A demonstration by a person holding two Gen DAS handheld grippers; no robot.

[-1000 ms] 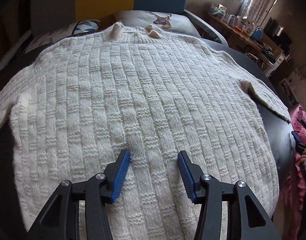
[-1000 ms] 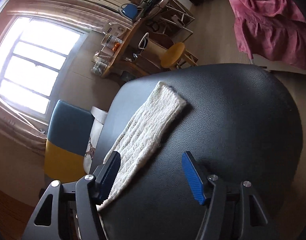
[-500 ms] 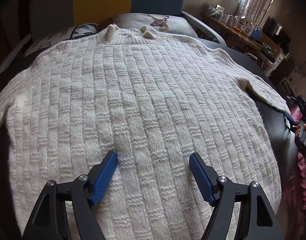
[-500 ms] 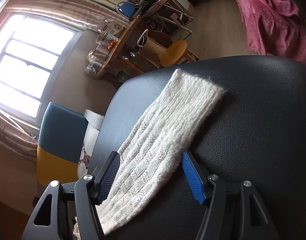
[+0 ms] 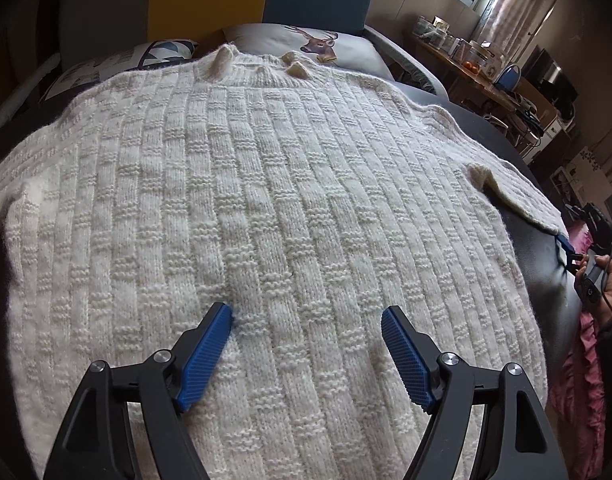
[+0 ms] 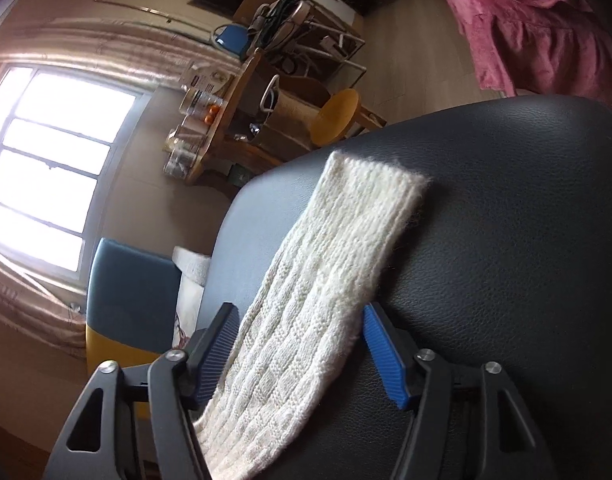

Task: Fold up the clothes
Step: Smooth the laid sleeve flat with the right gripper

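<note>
A cream knitted sweater (image 5: 266, 208) lies spread flat over a black leather surface (image 6: 506, 240), its body filling the space ahead of the left gripper (image 5: 306, 320), whose blue-padded jaws stand wide apart with the pads resting on or just over the knit, holding nothing. The collar lies at the far end from those jaws; the hem runs out of the picture beneath the gripper, and the sweater's left sleeve is cut off at the picture's edge. Off to the right of these jaws the right sleeve (image 6: 318, 300) stretches toward the surface's edge. The right wrist view shows what the left cannot: that sleeve runs lengthwise between the jaws of the right gripper (image 6: 300, 314), which are spread to either side of it, the cuff lying flat ahead of them; whether the pads touch the wool is hard to tell. In the left wrist view the right gripper appears small at the far right, held by a hand (image 5: 604, 280), partly out of frame. Beyond the collar sit a deer-print cushion (image 5: 306, 46) and a patterned cushion (image 5: 118, 64). Right of the right gripper a pink fabric (image 6: 546, 28) hangs, and ahead of it stands a cluttered wooden desk (image 6: 226, 128) below a bright window (image 6: 46, 160).
</note>
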